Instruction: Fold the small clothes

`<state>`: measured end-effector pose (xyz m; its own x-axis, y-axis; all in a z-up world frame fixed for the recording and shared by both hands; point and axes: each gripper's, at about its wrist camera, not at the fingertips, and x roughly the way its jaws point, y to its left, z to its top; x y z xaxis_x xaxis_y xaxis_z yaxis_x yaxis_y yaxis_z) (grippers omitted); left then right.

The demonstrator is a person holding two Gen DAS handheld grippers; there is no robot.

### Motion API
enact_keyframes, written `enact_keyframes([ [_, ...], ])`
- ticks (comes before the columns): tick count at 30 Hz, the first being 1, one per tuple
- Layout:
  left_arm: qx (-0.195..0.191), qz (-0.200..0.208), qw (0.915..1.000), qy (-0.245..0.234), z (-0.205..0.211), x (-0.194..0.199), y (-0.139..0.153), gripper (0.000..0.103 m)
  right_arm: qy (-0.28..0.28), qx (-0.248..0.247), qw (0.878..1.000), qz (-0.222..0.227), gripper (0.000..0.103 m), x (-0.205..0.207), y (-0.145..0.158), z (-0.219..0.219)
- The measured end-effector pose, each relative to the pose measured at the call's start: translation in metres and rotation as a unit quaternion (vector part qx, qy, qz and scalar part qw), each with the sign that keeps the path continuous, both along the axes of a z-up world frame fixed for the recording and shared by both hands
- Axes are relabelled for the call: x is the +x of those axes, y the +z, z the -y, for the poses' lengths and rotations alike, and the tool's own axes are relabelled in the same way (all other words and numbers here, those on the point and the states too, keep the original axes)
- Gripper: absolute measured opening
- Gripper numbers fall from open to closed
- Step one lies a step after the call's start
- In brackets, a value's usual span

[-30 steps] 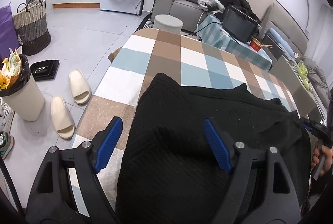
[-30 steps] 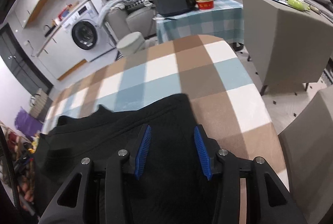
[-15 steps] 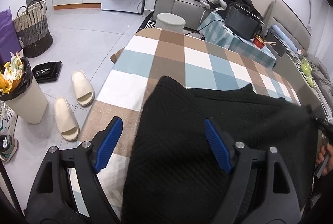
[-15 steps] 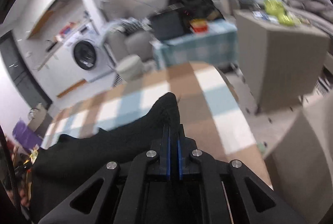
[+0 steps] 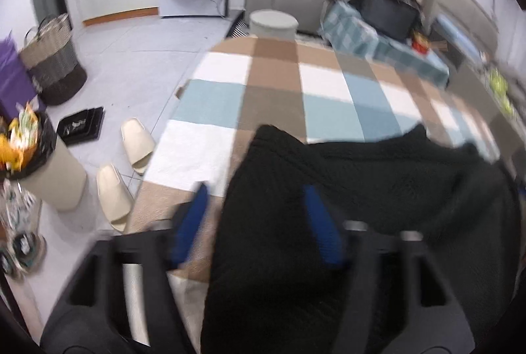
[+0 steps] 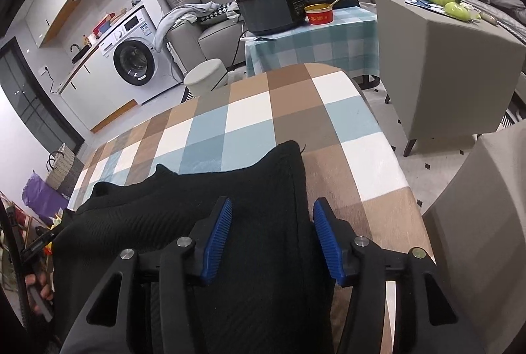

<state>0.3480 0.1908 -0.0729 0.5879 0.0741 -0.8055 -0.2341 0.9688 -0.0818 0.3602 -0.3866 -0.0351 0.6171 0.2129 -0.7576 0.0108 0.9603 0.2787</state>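
Broadly, a table under a brown, blue and white checked cloth [image 6: 250, 117] carries the black knitted garment [image 6: 203, 209], spread over its near half. Straddling the garment's right edge, the right gripper [image 6: 271, 230] is opening, pads clear. Blurred, the left gripper [image 5: 256, 219] is closing around the left edge, not yet pinching.

Nothing is really readable here: the print on the small red paper bowl [image 6: 318, 14] and white front-loading washing machine [image 6: 130, 49] is too blurry.
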Motion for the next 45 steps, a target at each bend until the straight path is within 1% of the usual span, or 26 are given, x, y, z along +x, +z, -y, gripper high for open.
enact_keyframes([
  [1, 0.01, -0.005, 0.9999, -0.001, 0.003, 0.002, -0.002, 0.028, 0.0, -0.001, 1.0, -0.001, 0.053, -0.001, 0.0, 0.0],
  [3, 0.02, 0.001, 0.9998, -0.007, 0.005, 0.002, -0.001, 0.016, -0.002, 0.0, 1.0, -0.002, 0.053, -0.004, -0.001, 0.002],
  [5, 0.02, 0.013, 0.9997, -0.01, 0.005, 0.0, 0.003, 0.008, -0.004, 0.002, 1.0, -0.001, 0.053, -0.005, -0.001, 0.004],
  [7, 0.008, 0.038, 0.9992, -0.012, 0.003, -0.008, 0.012, 0.008, -0.008, 0.003, 1.0, -0.002, 0.053, -0.006, -0.001, 0.006],
  [9, -0.012, 0.079, 0.9966, -0.017, 0.001, -0.02, 0.026, 0.007, -0.011, 0.005, 1.0, -0.002, 0.053, -0.007, -0.002, 0.008],
  [10, -0.026, 0.101, 0.9944, -0.018, -0.001, -0.026, 0.032, 0.007, -0.012, 0.006, 1.0, -0.002, 0.053, -0.007, -0.002, 0.008],
  [11, -0.051, 0.127, 0.9904, -0.016, -0.006, -0.032, 0.038, 0.007, -0.013, 0.007, 1.0, -0.002, 0.053, -0.007, -0.002, 0.009],
  [13, -0.075, 0.146, 0.9864, 0.006, -0.018, -0.038, 0.043, 0.007, -0.013, 0.005, 1.0, -0.002, 0.053, -0.008, -0.001, 0.008],
  [14, -0.082, 0.148, 0.9854, 0.02, -0.024, -0.039, 0.042, 0.007, -0.013, 0.005, 1.0, -0.003, 0.053, -0.008, -0.002, 0.008],
  [17, -0.099, 0.13, 0.9831, 0.083, -0.05, -0.036, 0.029, 0.005, -0.011, 0.004, 1.0, -0.004, 0.053, -0.009, -0.002, 0.009],
  [19, -0.114, 0.108, 0.9827, 0.099, -0.062, -0.033, 0.021, 0.005, -0.014, 0.003, 1.0, -0.008, 0.053, -0.01, -0.002, 0.009],
  [21, -0.11, 0.098, 0.984, 0.1, -0.061, -0.033, 0.017, 0.006, -0.012, 0.006, 1.0, -0.009, 0.053, -0.01, 0.0, 0.007],
  [23, -0.1, 0.088, 0.9877, 0.082, -0.054, -0.032, 0.017, 0.008, -0.004, 0.009, 1.0, -0.005, 0.053, -0.01, 0.004, 0.001],
  [24, -0.093, 0.083, 0.9895, 0.073, -0.047, -0.03, 0.017, 0.012, 0.002, 0.01, 1.0, -0.002, 0.053, -0.01, 0.006, -0.004],
  [25, -0.085, 0.08, 0.9915, 0.058, -0.036, -0.028, 0.02, 0.015, 0.008, 0.009, 1.0, 0.0, 0.056, -0.009, 0.007, -0.011],
  [26, -0.081, 0.078, 0.9927, 0.043, -0.028, -0.026, 0.021, 0.023, 0.012, 0.008, 1.0, 0.001, 0.058, -0.008, 0.008, -0.016],
  [27, -0.073, 0.077, 0.994, 0.026, -0.016, -0.023, 0.023, 0.026, 0.019, 0.007, 1.0, 0.003, 0.058, -0.007, 0.009, -0.023],
  [29, -0.058, 0.079, 0.9951, -0.007, 0.007, -0.016, 0.026, 0.039, 0.036, 0.007, 0.999, 0.006, 0.058, -0.005, 0.011, -0.036],
  [30, -0.047, 0.079, 0.9955, -0.022, 0.018, -0.013, 0.026, 0.043, 0.04, 0.003, 0.999, 0.01, 0.058, -0.005, 0.012, -0.041],
  [32, -0.03, 0.078, 0.9956, -0.043, 0.038, -0.006, 0.025, 0.043, 0.04, -0.006, 0.999, 0.017, 0.058, -0.006, 0.014, -0.047],
  [35, -0.025, 0.062, 0.9957, -0.064, 0.056, 0.003, 0.018, 0.044, 0.034, -0.01, 0.999, 0.016, 0.058, -0.007, 0.014, -0.045],
  [37, -0.009, 0.027, 0.9969, -0.073, 0.065, 0.01, 0.006, 0.044, 0.028, -0.016, 0.999, 0.007, 0.058, -0.007, 0.012, -0.039],
  [38, -0.003, 0.014, 0.9969, -0.078, 0.069, 0.01, 0.003, 0.043, 0.023, -0.019, 1.0, 0.003, 0.058, -0.009, 0.012, -0.034],
  [40, 0.006, -0.001, 0.996, -0.09, 0.074, 0.006, -0.003, 0.043, 0.017, -0.022, 1.0, -0.001, 0.058, -0.012, 0.01, -0.027],
  [45, 0.018, -0.018, 0.9924, -0.12, 0.08, -0.005, -0.003, 0.044, 0.01, -0.021, 1.0, -0.004, 0.058, -0.017, 0.01, -0.017],
])
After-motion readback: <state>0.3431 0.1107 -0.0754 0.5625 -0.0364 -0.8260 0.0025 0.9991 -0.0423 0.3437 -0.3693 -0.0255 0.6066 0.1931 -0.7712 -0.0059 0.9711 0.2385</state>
